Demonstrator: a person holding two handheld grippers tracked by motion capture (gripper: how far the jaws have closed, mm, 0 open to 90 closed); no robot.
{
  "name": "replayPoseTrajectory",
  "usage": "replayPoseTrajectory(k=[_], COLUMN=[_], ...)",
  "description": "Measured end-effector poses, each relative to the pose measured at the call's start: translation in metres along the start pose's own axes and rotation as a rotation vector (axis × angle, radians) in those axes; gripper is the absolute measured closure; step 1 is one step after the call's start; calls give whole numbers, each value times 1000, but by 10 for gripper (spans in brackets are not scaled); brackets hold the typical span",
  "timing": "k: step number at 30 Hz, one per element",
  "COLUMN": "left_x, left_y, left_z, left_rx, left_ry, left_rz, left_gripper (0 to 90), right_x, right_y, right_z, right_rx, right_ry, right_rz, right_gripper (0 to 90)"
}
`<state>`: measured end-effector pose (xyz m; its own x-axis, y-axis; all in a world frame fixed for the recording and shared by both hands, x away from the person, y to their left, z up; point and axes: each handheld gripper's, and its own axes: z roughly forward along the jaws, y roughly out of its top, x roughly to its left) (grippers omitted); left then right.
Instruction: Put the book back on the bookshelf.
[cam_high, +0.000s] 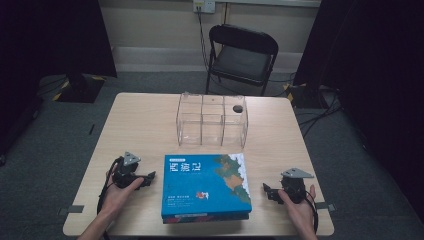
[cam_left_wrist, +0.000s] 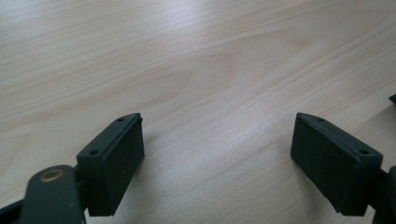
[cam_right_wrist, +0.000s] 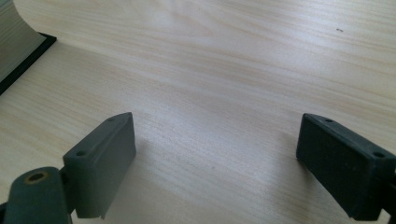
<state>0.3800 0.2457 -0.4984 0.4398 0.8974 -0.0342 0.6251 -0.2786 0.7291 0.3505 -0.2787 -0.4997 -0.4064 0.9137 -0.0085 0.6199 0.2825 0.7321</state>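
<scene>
A blue book (cam_high: 206, 187) with white characters and a map-like cover lies flat near the table's front edge, on top of a second book. My left gripper (cam_high: 150, 177) rests on the wood just left of it, held in a hand, its jaws wide apart over bare table (cam_left_wrist: 219, 140). My right gripper (cam_high: 266, 191) rests to the book's right, also open (cam_right_wrist: 217, 149). The book's page edge and dark cover corner (cam_right_wrist: 18, 51) show at the upper left of the right gripper view.
A clear plastic organiser (cam_high: 212, 120) with several compartments stands behind the book; a small dark round object (cam_high: 238, 108) sits in its right rear section. A black folding chair (cam_high: 241, 56) stands beyond the light wooden table (cam_high: 140, 125). Cables lie on the grey floor.
</scene>
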Motion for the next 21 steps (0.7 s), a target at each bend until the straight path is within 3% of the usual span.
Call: replayPoseTrajectory(k=[6, 9, 11, 13, 15, 16, 18, 21], left_x=[4, 4, 4, 2, 0, -4, -5, -9], left_y=[1, 2, 4, 7, 9, 11, 14, 16], left_z=[-5, -11, -17, -26, -31, -39, -45, -50], left_rx=[16, 38, 7, -14, -28, -42, -55, -73], left_ry=[-13, -51, -74, -77, -81, -83, -133, -137], left_rz=[-30, -62, -69, -75, -54, -44, -65, -52], left_gripper=[202, 228, 233, 252, 261, 285, 318, 351], right_x=[0, 1, 1, 4, 6, 10, 13, 16], right_y=[0, 1, 3, 8, 11, 18, 26, 32], right_z=[0, -1, -3, -7, -10, -18, -24, -30], right_rx=[1, 0, -5, -14, -35, -66, -76, -96], right_ry=[-17, -10, 38, 54, 66, 94, 144, 164], right_rz=[18, 28, 51, 53, 52, 44, 45, 40], right_gripper=[116, 134, 153, 156, 175, 227, 286, 308])
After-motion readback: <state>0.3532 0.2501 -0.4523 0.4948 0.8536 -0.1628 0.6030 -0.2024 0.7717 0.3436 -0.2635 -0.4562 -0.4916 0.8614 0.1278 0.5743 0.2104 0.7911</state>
